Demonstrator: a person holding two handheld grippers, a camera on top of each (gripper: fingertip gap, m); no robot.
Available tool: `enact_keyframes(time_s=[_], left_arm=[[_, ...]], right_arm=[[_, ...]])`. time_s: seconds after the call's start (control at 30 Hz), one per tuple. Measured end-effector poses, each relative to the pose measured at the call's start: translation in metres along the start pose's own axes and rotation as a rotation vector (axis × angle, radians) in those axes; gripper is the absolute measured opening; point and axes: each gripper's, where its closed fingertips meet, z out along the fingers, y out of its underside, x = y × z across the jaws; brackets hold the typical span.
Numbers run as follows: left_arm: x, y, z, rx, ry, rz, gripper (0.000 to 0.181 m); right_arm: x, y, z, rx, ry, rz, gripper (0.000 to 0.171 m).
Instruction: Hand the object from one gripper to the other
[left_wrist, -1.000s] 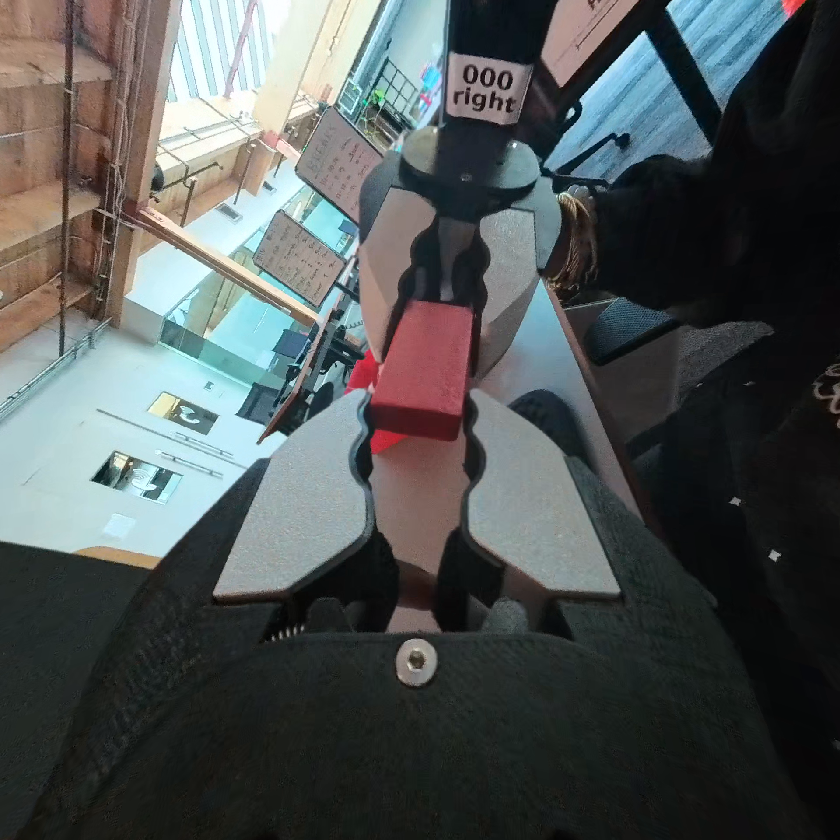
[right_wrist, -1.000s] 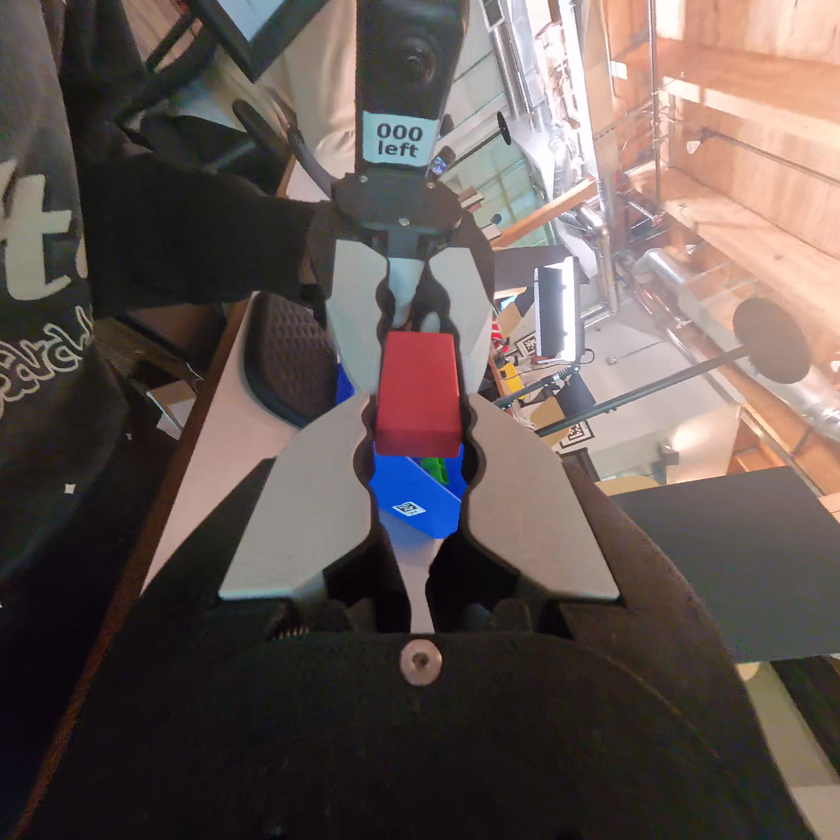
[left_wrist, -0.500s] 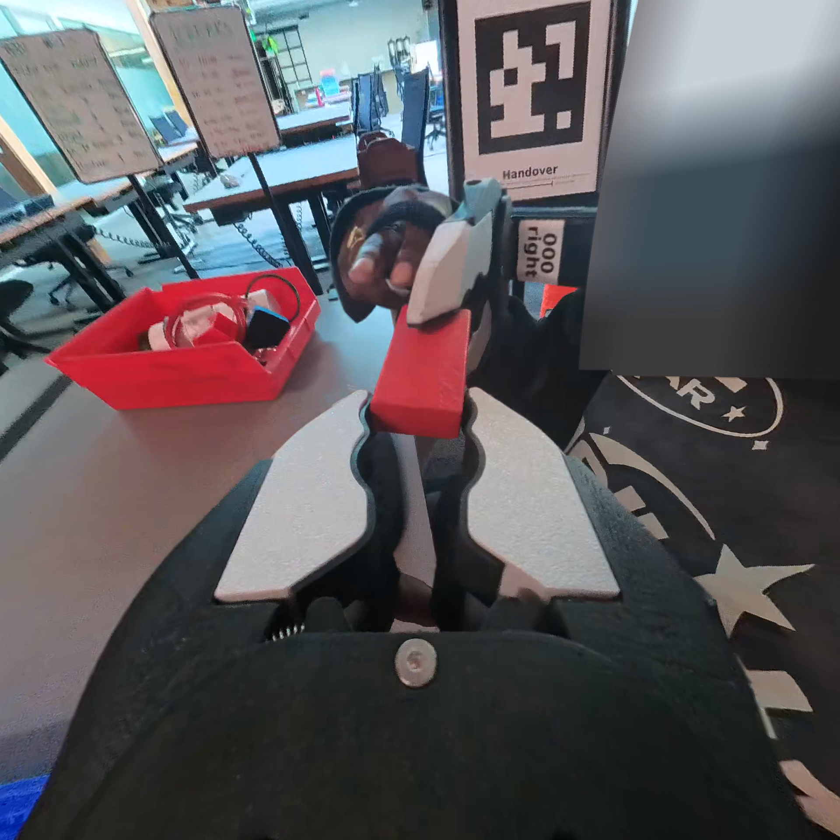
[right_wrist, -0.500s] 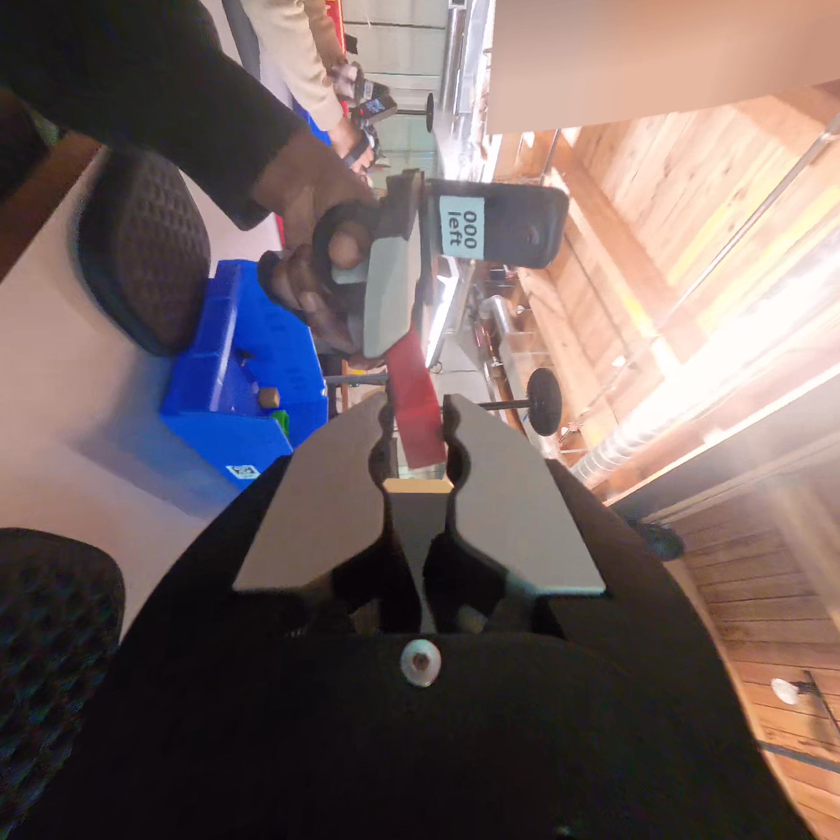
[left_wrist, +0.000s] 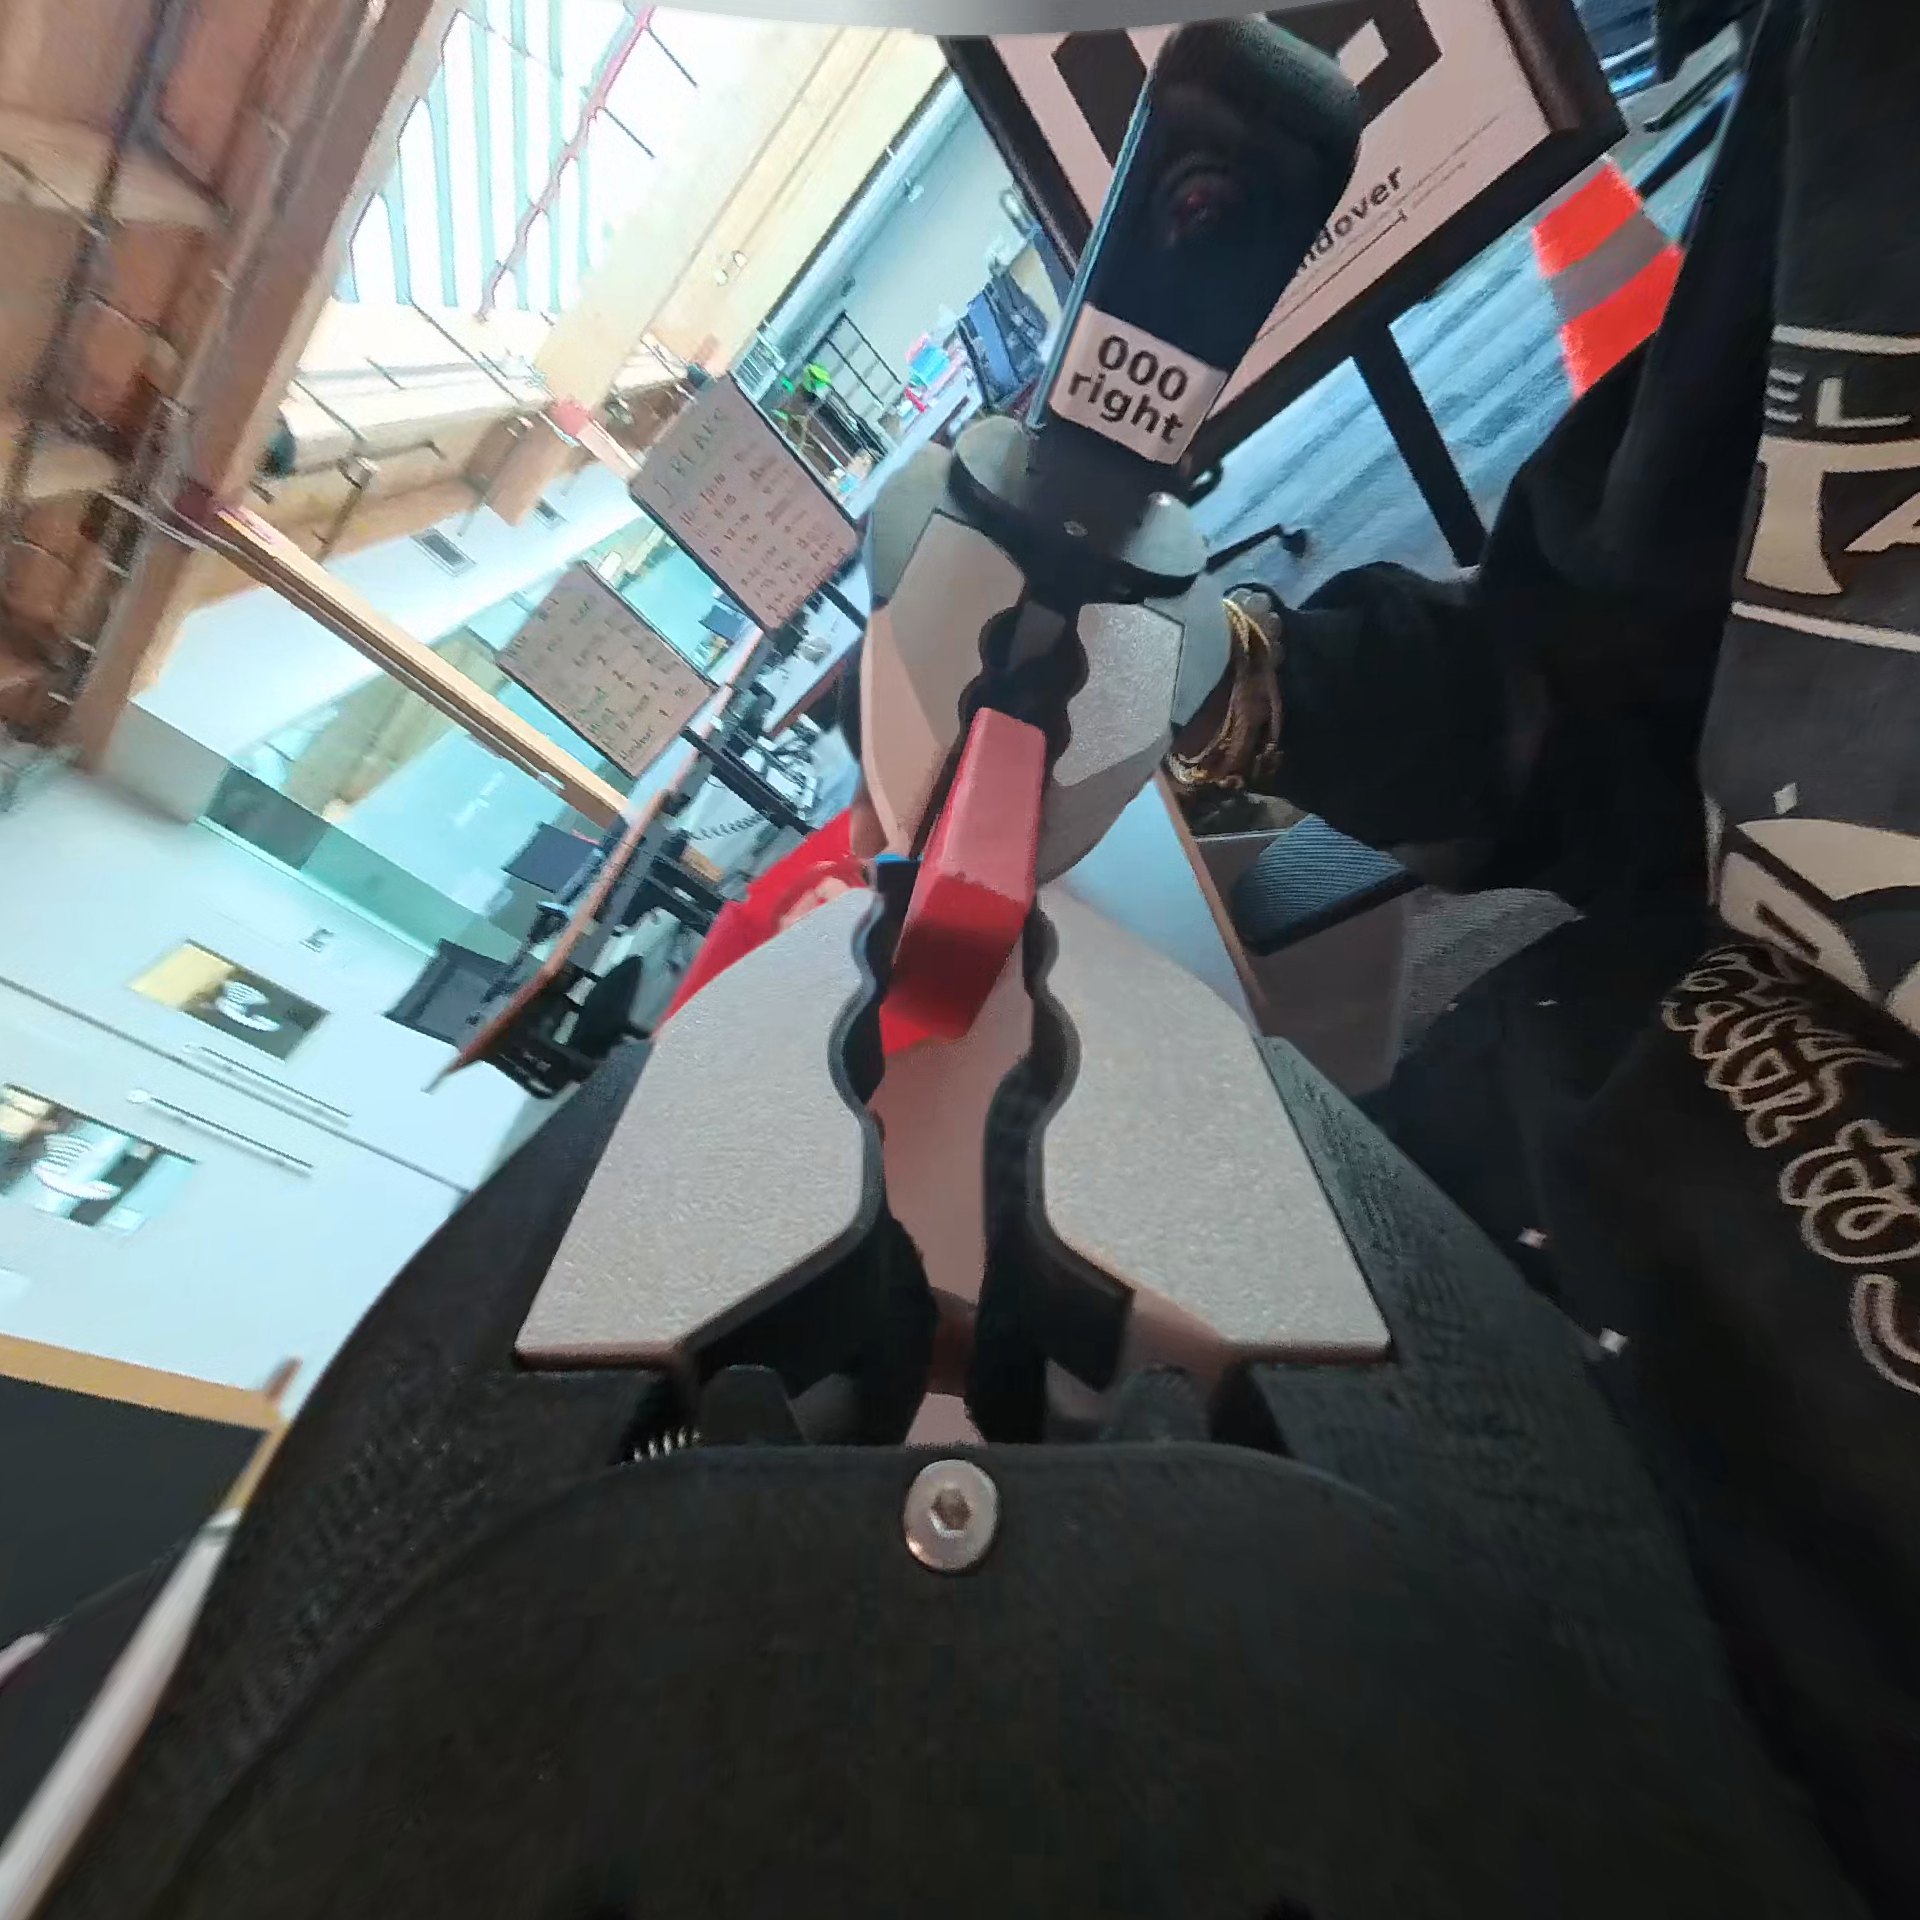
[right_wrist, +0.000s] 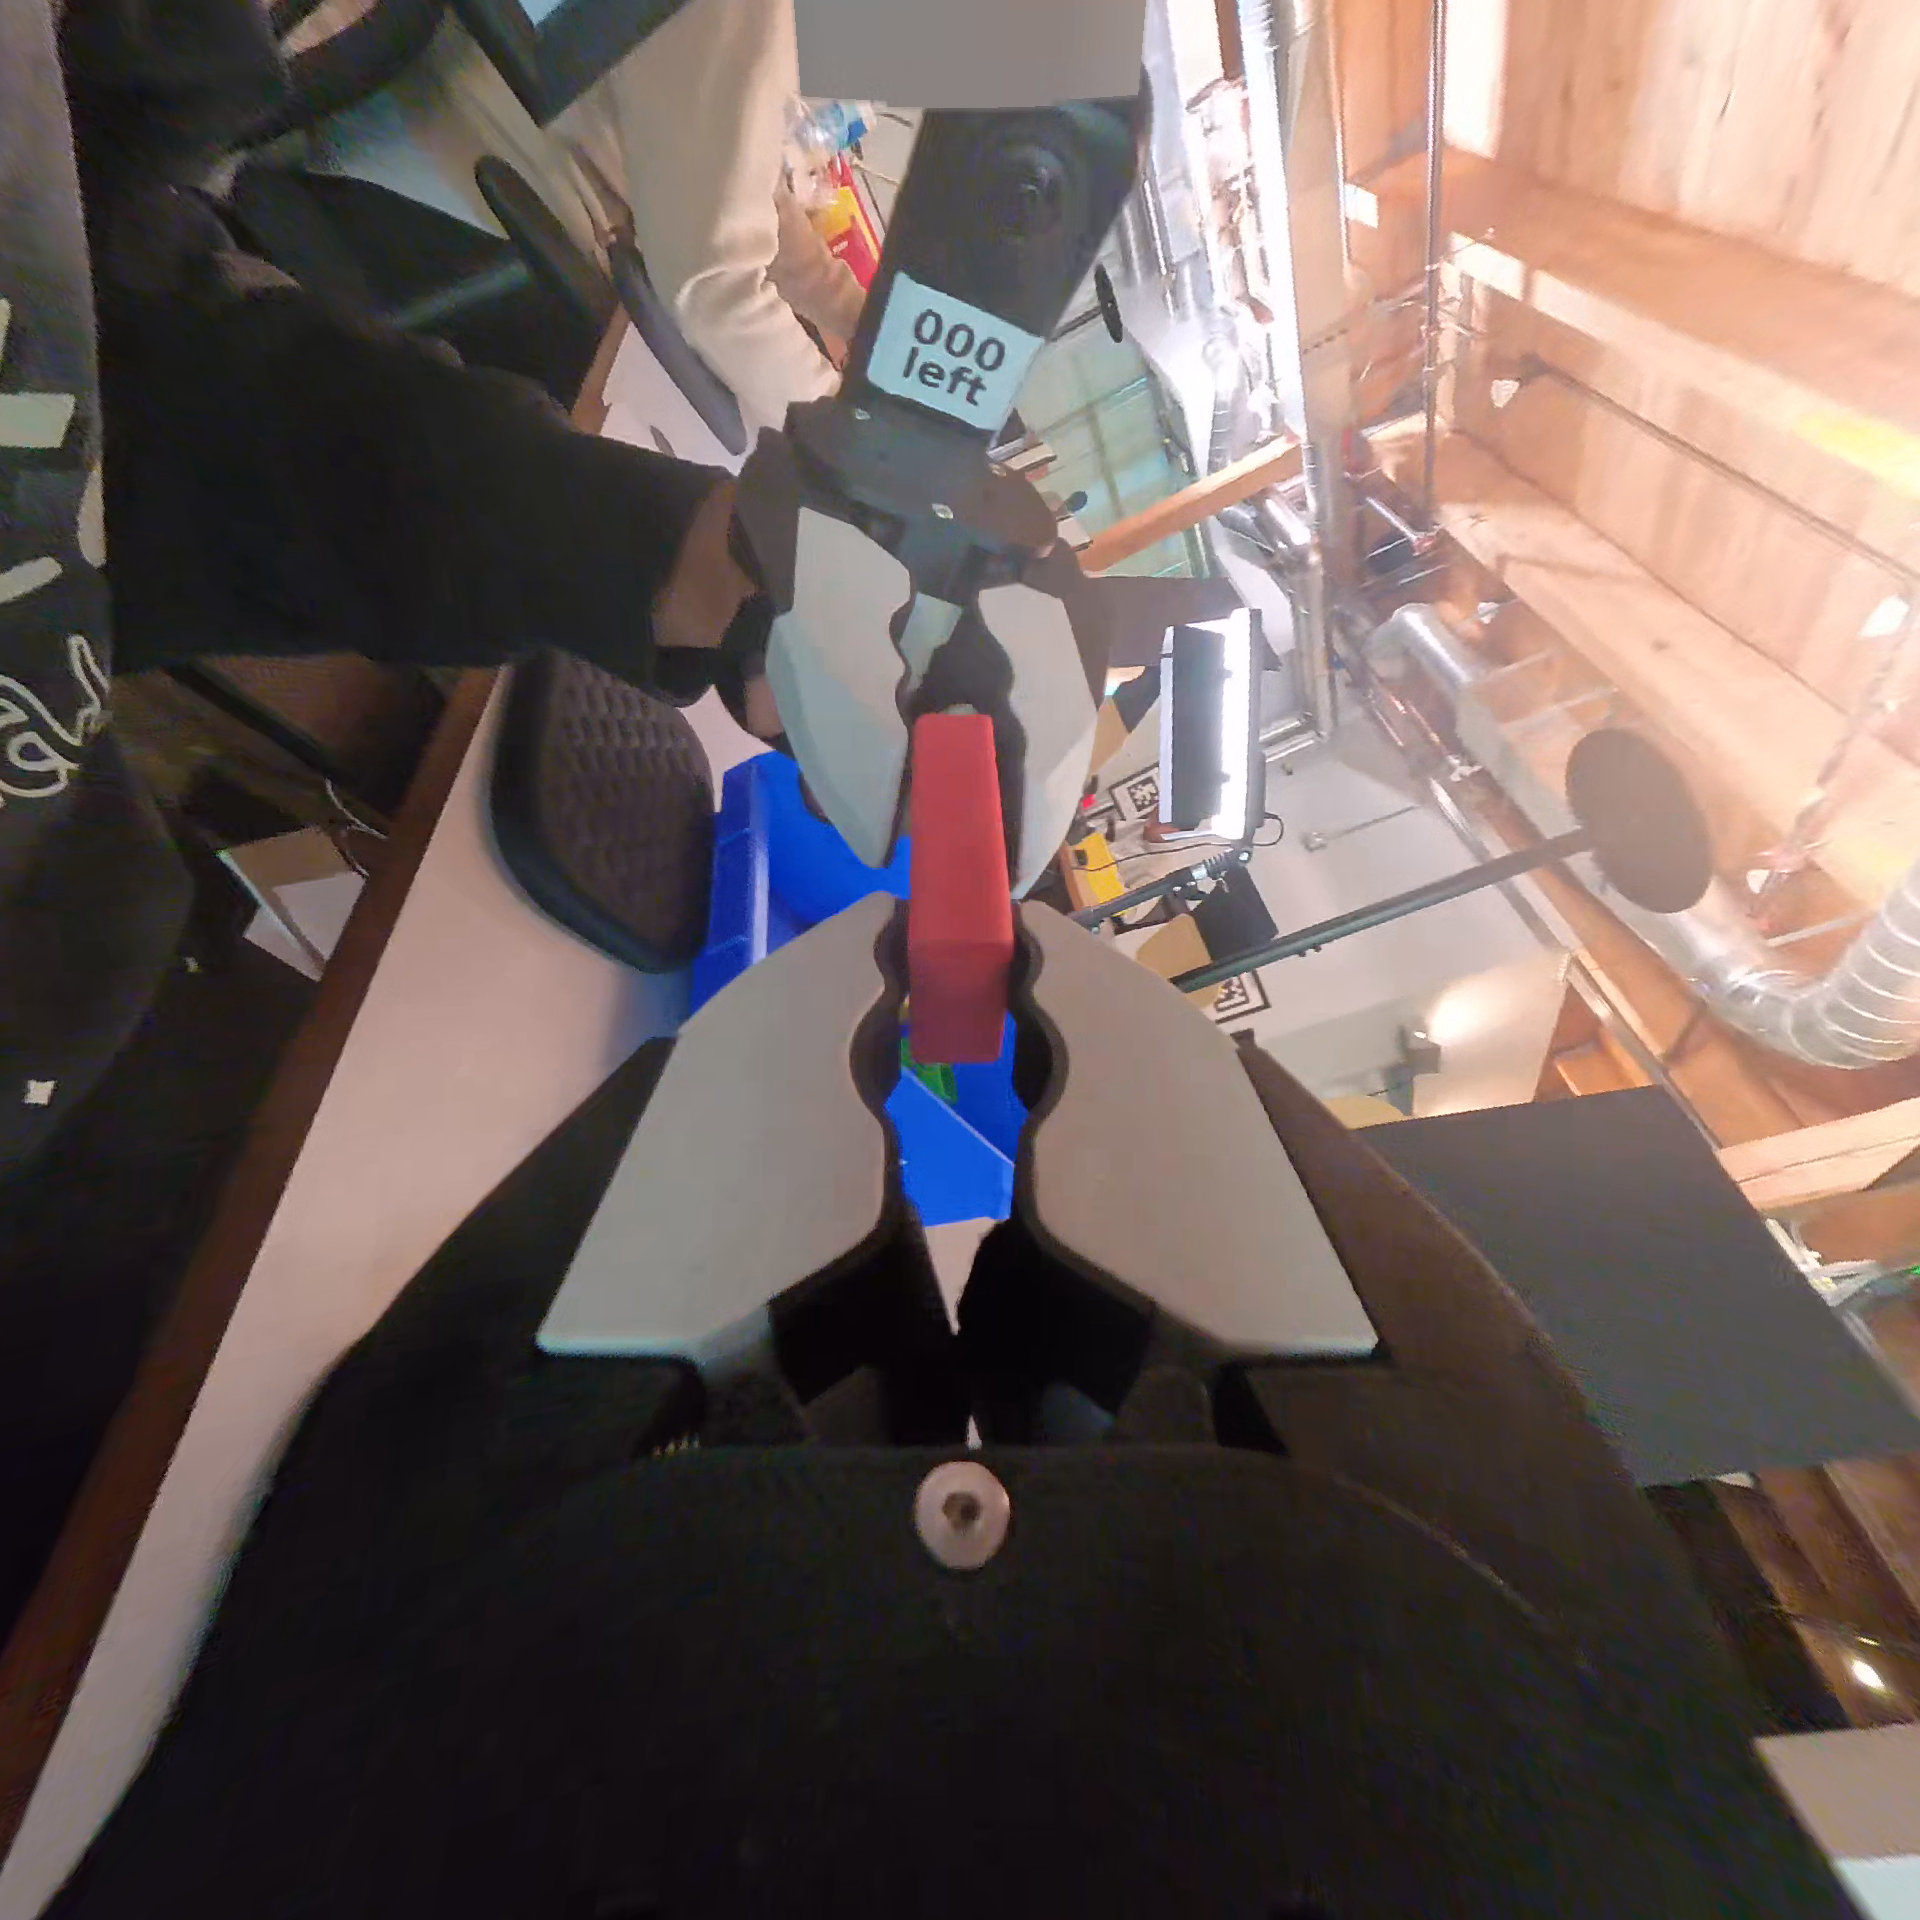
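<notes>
A red rectangular block (left_wrist: 971, 894) is held in the air between my two grippers, which face each other tip to tip. In the left wrist view my left gripper (left_wrist: 956, 956) has its jaws closed on the block's near end, and the right gripper (left_wrist: 1023, 717) clamps the far end. In the right wrist view the block (right_wrist: 958, 894) sits between my right gripper's (right_wrist: 958, 966) fingertips, with the left gripper (right_wrist: 951, 790) closed on its far end. A hand in a black sleeve (right_wrist: 364, 520) holds each tool.
A grey table (right_wrist: 436, 1039) lies below. A blue bin (right_wrist: 769, 831) and a black mesh pad (right_wrist: 603, 810) stand on it. A red bin (left_wrist: 769, 914) shows behind the left fingers. A person in light clothing (right_wrist: 717, 208) stands beyond. A lamp panel on a stand (right_wrist: 1210, 717) is at the right. Left and right tips are no more than a few centimetres apart.
Both grippers have rolled and swung, so the background has tilted between frames. The red block stays between both sets of fingers, now gripped across a narrower side.
</notes>
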Motion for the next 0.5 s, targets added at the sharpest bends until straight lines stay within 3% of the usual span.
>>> enact_keyframes(time_s=[0.1,0.27,0.37,0.43,0.5], left_arm=[[-0.001,0.000,-0.001,-0.001,0.057,-0.209,0.018],[0.000,0.001,-0.006,0.045,0.193,-0.558,0.017],[0.004,0.000,-0.006,0.056,0.261,-0.679,0.017],[0.007,0.002,-0.005,0.040,0.283,-0.711,0.017],[0.005,0.001,-0.004,0.044,0.276,-0.719,0.017]], right_arm=[[0.005,-0.003,0.000,0.028,0.051,-0.038,0.027],[0.008,-0.003,0.000,-0.040,0.157,-0.329,0.049],[0.003,0.006,0.005,-0.124,0.151,-0.441,0.049],[0.001,0.007,0.007,-0.132,0.145,-0.453,0.035],[0.002,0.009,0.007,-0.142,0.138,-0.422,0.035]])
